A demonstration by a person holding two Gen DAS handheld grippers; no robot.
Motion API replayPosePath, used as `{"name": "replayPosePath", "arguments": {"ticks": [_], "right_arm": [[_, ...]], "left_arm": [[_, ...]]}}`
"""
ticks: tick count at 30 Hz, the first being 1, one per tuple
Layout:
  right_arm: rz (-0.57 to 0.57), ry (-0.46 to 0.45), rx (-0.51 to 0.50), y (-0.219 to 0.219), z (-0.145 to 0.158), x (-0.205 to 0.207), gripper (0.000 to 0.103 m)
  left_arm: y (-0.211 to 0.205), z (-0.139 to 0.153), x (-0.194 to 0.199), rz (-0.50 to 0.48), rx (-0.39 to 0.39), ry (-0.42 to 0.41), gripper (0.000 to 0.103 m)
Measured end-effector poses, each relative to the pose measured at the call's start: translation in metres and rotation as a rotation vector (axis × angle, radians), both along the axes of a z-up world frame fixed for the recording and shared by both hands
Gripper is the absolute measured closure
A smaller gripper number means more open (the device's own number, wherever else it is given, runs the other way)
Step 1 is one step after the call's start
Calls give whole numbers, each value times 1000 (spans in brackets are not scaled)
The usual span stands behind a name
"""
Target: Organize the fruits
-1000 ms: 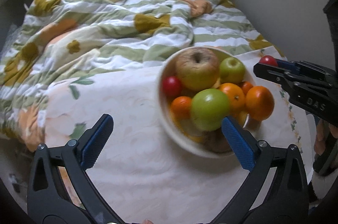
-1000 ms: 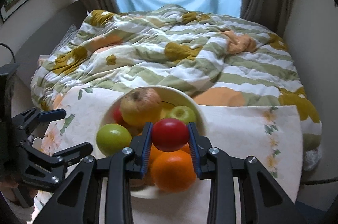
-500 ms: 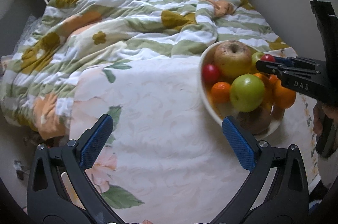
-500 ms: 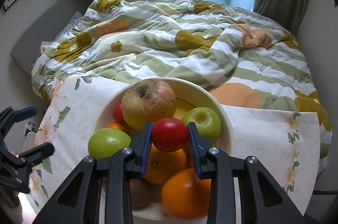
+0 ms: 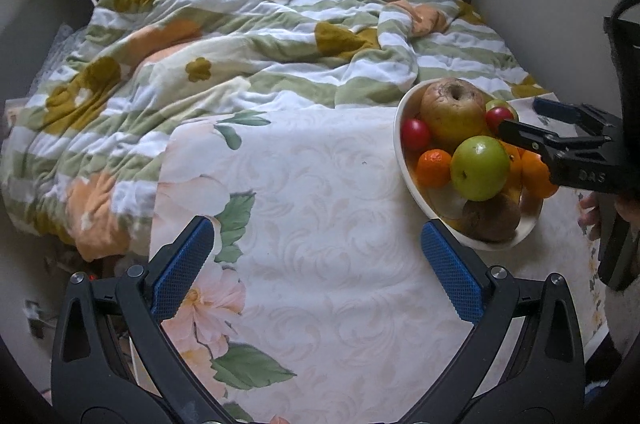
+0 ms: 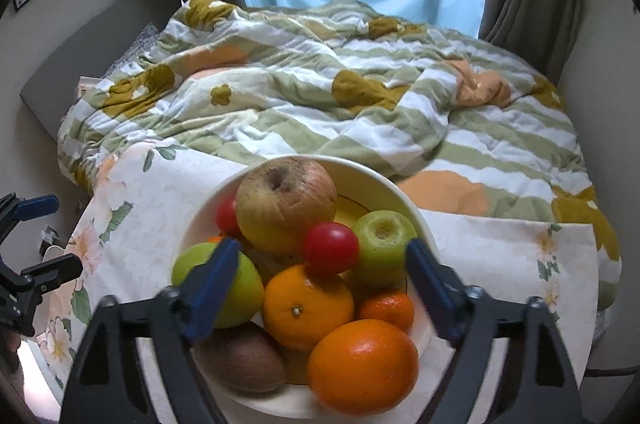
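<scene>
A cream bowl on a floral cloth holds a big russet apple, green apples, oranges, a kiwi and small red fruits. My right gripper is open over the bowl; a red fruit lies free on the pile between its fingers. My left gripper is open and empty over the bare cloth, left of the bowl. The right gripper also shows in the left wrist view.
The floral cloth covers the table in front of a bed with a rumpled green-striped duvet. A wall stands close on the right, curtains and a blue window at the back.
My right gripper has opened and let the red fruit go onto the pile in the bowl. My left gripper has drawn away to the left, so the bowl sits further right in its view.
</scene>
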State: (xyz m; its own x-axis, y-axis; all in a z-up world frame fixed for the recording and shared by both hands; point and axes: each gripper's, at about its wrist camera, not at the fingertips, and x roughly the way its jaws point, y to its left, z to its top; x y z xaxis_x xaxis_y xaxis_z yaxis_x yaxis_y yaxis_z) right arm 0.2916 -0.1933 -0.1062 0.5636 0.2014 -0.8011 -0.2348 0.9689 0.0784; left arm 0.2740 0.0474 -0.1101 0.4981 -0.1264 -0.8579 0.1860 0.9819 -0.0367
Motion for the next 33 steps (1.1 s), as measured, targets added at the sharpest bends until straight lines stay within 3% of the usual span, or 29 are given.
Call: {"name": "replayPosePath", "arguments": {"ticks": [2, 11, 22, 33], "right_arm": [[-2, -19, 3, 0, 5, -6, 0], [-31, -90, 10, -4, 53, -48, 0], [-218, -107, 19, -33, 121, -145, 0], [-308, -134, -56, -47, 127, -213, 0]], "left_arm": [[-1, 3, -4, 3, -1, -7, 0], [-13, 46, -35, 28, -26, -74, 0], [-20, 112, -117, 75, -73, -154, 0], [-29, 124, -176, 81, -63, -211, 0]]}}
